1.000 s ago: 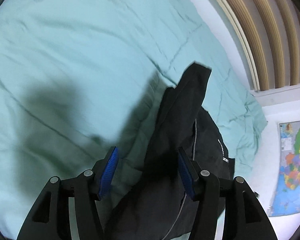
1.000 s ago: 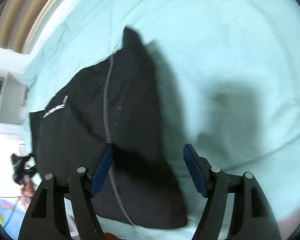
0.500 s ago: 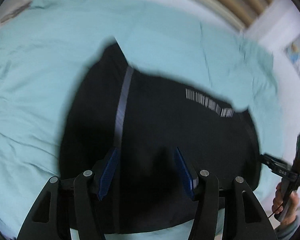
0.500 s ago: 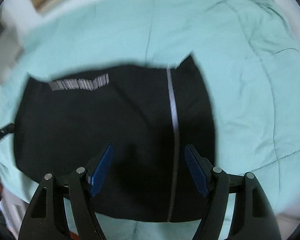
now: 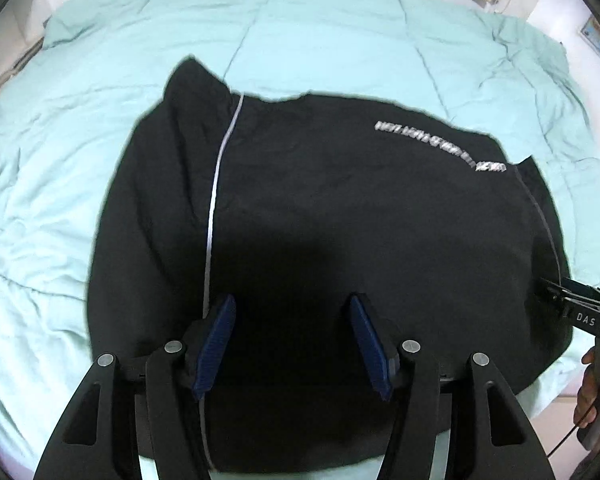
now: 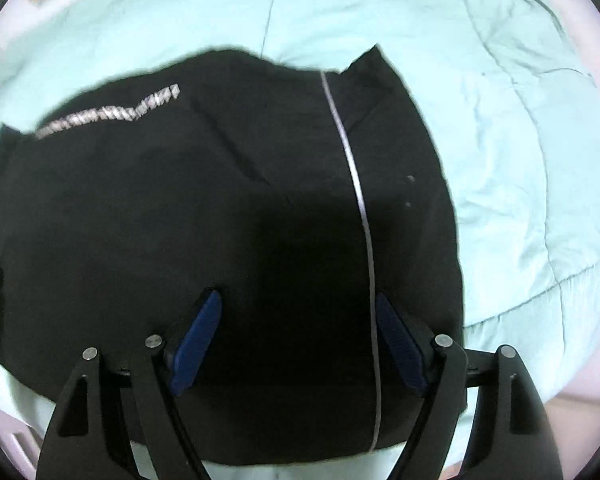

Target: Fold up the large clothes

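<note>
Hovering both grippers, left gripper (image 5: 292,340) and right gripper (image 6: 296,340), wide open and empty, you leave the black garment with grey piping (image 5: 340,220) spread flat on the mint-green quilt (image 5: 80,120), ready for folding.

Left black two-finger gripper with blue pads (image 5: 292,340): jaws spread wide, nothing between them, fingers pointing toward 12 o'clock. Right black two-finger gripper with blue pads (image 6: 296,346): likewise spread wide and empty, pointing 12 o'clock. Bare hand (image 5: 590,392) grips the right unit's handle, at 4 o'clock in left view.
</note>
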